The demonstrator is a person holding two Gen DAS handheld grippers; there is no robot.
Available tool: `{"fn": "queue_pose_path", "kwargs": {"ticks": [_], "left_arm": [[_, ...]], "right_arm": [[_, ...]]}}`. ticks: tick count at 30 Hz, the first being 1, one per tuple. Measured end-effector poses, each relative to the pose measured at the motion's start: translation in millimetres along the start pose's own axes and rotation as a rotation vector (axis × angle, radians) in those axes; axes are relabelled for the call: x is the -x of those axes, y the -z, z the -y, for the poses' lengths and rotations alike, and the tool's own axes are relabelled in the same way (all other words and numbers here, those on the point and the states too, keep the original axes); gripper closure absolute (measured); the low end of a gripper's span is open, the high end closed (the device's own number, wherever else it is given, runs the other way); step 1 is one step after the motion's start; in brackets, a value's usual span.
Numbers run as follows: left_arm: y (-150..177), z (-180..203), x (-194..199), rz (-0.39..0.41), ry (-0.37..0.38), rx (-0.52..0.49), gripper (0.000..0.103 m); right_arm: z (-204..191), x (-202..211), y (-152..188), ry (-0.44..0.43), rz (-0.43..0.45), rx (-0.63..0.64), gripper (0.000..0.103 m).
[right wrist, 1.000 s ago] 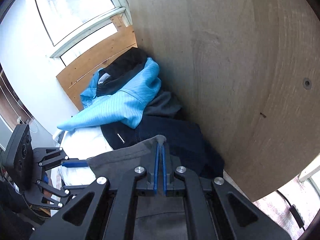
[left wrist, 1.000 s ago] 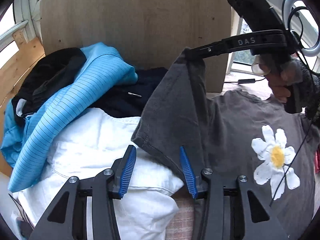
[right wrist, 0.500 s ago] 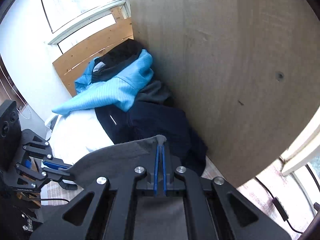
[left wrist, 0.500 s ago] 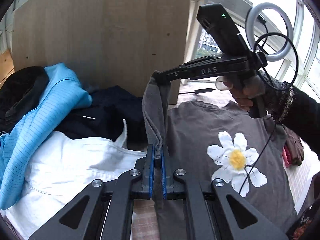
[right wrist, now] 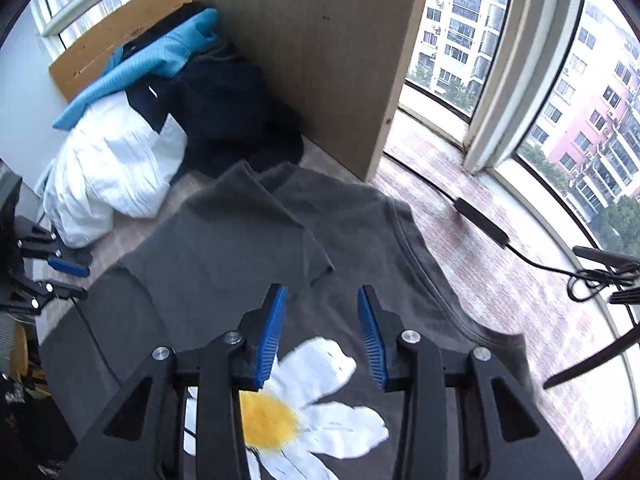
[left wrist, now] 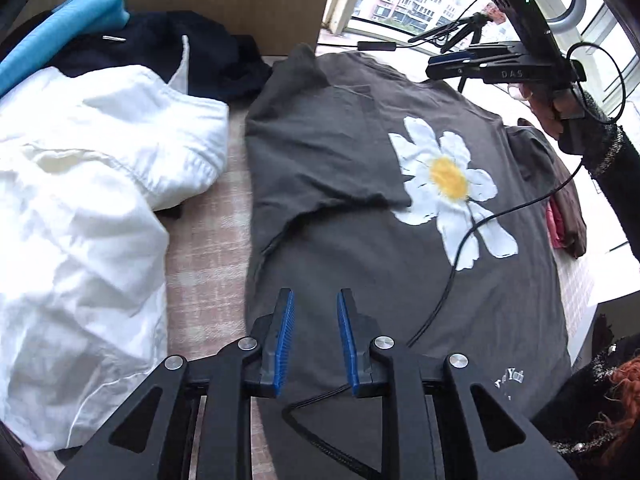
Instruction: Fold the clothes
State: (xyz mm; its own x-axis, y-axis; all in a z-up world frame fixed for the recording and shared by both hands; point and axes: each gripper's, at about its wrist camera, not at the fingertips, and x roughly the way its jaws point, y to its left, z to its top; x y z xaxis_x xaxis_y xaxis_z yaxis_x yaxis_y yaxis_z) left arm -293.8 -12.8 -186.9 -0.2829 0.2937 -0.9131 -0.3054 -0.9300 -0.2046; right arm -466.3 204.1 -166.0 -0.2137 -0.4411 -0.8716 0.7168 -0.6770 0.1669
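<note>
A dark grey T-shirt with a white daisy print lies flat on the checked table. Its left side and sleeve are folded over onto the body. My left gripper hovers over the shirt's near left edge, jaws opening, nothing between them. A hand holds my right gripper above the collar end. In the right wrist view the right gripper stands over the shirt just past the daisy, jaws opening and empty. The left gripper shows at the left edge.
A white garment, a navy one and a blue striped one are piled left, against an upright wooden board. A black cable crosses the shirt. A reddish cloth lies at the right edge. Windows curve behind.
Both grippers were shut on the lifted shirt edge. They carried it over to the right and down, then let go. The fold now lies on the shirt and both jaws stand apart.
</note>
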Motion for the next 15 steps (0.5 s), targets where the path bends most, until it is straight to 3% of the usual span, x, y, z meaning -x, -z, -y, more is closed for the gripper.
{"fn": "queue_pose_path", "kwargs": {"ticks": [4, 6, 11, 15], "left_arm": [[-11.1, 7.5, -5.1, 0.069, -0.051, -0.054, 0.082], [-20.3, 14.0, -12.8, 0.095, -0.087, -0.103, 0.082], [-36.7, 20.1, -27.9, 0.106, -0.077, -0.15, 0.082], [-40.1, 20.5, -29.9, 0.116, -0.053, -0.177, 0.082]], "right_arm": [[2.1, -47.2, -51.8, -0.164, -0.02, -0.142, 0.066], [4.1, -70.2, -67.3, -0.191, -0.075, -0.202, 0.066], [10.5, -102.4, -79.6, -0.205, -0.182, -0.293, 0.066], [9.8, -93.5, -80.9, -0.237, -0.16, -0.332, 0.066]]}}
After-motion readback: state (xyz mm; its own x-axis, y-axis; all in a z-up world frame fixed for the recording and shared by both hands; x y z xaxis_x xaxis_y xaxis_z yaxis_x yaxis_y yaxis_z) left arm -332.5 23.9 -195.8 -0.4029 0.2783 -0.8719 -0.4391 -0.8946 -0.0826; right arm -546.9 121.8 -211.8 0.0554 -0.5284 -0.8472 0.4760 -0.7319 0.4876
